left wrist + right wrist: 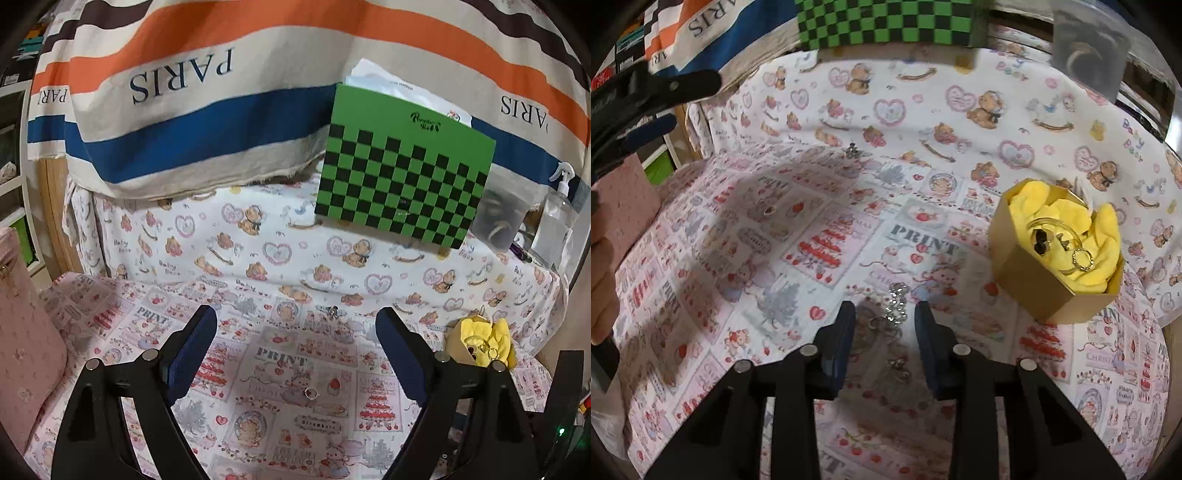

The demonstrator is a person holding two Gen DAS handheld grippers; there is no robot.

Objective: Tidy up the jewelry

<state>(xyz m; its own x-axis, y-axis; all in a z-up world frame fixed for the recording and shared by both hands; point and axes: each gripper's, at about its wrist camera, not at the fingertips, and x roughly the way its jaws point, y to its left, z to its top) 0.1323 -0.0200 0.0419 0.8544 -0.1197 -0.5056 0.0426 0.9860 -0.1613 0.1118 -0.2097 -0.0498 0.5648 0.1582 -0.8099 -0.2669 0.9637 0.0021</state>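
Picking-up step: right gripper (885, 325) half-closed around silver chain (897, 300) low-centre, not yet pinching; left gripper (295, 343) wide, empty; next, pinch, carry to gold box (1034, 291).

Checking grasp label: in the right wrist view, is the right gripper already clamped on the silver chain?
No. The right gripper straddles the silver chain lying on the printed cloth, with visible gaps between both pads and the chain.

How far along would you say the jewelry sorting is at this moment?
Partly done: the gold box already holds rings on yellow cloth. In hand: the right gripper straddles a silver chain, not yet gripped. Left: a ring between the open left gripper's fingers, and a small charm.
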